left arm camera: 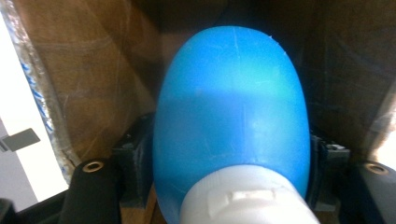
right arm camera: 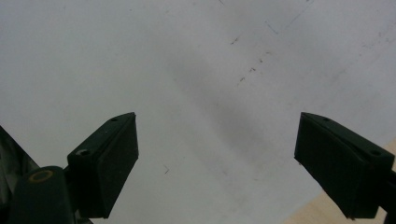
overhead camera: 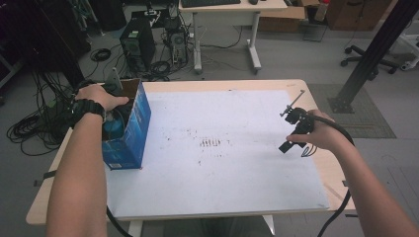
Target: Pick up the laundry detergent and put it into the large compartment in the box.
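Note:
A blue cardboard box (overhead camera: 134,129) stands open-topped at the table's left edge. My left gripper (left arm camera: 231,156) reaches down into it under the person's hand (overhead camera: 99,96). A blue plastic bottle (left arm camera: 231,107) with a white cap (left arm camera: 247,200) lies between its two jaws, which flank the bottle's sides without visibly pressing on it. The brown inner walls of the box surround them. My right gripper (overhead camera: 295,129) hangs over the right part of the white sheet (overhead camera: 222,163); its jaws (right arm camera: 217,158) stand wide apart with nothing between them.
The white sheet covers most of the wooden table (overhead camera: 316,89) and carries small brown marks (overhead camera: 211,143) at its middle. Beyond the table are computer towers (overhead camera: 136,42), cables on the floor, a white desk (overhead camera: 227,10) and a black frame post (overhead camera: 375,49) at right.

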Demonstrator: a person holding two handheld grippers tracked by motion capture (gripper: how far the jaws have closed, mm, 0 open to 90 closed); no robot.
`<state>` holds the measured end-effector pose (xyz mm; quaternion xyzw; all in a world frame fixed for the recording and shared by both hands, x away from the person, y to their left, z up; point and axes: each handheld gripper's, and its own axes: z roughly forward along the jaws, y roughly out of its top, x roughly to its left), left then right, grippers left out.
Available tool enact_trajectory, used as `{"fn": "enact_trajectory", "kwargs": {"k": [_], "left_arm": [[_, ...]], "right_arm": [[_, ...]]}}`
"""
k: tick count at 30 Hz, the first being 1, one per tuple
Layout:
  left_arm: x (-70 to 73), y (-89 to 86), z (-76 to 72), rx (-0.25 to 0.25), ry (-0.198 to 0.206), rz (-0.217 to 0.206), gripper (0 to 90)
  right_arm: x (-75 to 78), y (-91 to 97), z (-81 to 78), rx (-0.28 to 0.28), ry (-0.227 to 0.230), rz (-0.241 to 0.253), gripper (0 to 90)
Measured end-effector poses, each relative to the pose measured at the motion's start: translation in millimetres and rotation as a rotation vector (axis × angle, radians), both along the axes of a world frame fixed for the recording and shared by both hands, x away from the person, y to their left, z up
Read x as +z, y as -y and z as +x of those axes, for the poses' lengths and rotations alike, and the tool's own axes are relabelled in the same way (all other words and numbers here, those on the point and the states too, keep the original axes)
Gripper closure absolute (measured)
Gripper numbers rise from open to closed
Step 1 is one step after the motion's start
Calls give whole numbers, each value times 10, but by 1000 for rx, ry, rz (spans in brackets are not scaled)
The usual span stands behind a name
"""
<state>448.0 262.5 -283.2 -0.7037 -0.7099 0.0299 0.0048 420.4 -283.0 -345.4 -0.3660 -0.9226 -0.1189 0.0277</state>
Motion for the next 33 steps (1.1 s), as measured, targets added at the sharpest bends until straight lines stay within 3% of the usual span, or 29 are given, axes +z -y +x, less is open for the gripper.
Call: {"fn": "enact_trajectory", "kwargs": {"k": [13,33], "left_arm": [[84,7,-34,-5,2,18,293],[332,43,-69,7,18,39,264]], "right_arm": [[-10,-5,-1,-1,-1,6,135],[-2,-30,-3,7,2,13,133]]}}
